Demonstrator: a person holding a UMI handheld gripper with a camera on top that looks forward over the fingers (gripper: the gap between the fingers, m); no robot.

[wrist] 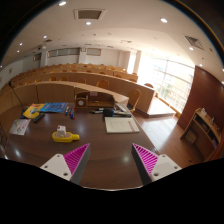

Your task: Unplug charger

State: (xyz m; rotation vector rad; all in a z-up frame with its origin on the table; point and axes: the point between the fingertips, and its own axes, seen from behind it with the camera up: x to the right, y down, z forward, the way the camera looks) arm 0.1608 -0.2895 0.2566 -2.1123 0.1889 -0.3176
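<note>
On the brown table, left to right, papers, a blue-and-yellow item, a yellow object and a white sheet are seen. The gripper is held above the near edge, its pink-padded fingers spread wide with nothing between them. No charger can be made out, so its axis cannot be told.

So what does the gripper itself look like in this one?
The gripper shows two fingers with white outer bodies. Each bears a magenta triangular pad with fine ribbing on its inner face. No cables, markings, hand or sleeve are in view.
</note>
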